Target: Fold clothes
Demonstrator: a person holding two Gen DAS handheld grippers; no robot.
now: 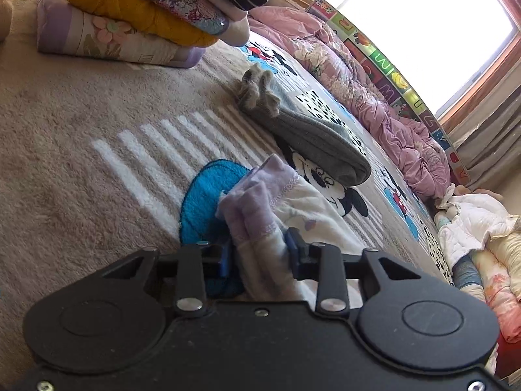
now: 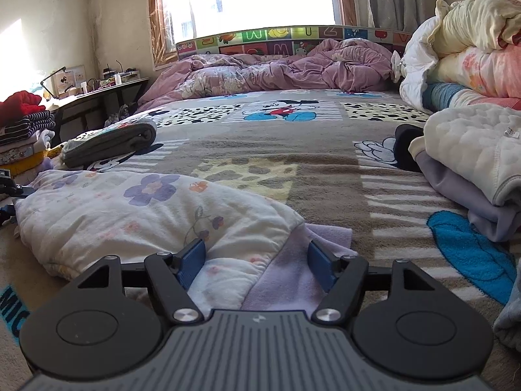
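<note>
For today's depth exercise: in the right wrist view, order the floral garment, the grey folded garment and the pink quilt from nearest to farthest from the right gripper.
1. Floral garment: between the open fingers of the right gripper, spreading left.
2. Grey folded garment: farther back, left.
3. Pink quilt: far end, under the window.

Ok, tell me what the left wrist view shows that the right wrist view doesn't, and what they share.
Only the left wrist view shows the left gripper shut on a bunched lilac end of the floral garment.

Only the right wrist view shows the right gripper open over the garment's other end, the desk, and the cream and lilac clothes pile.

Both show the garment, the folded grey item, the folded stack and the pink quilt.
</note>
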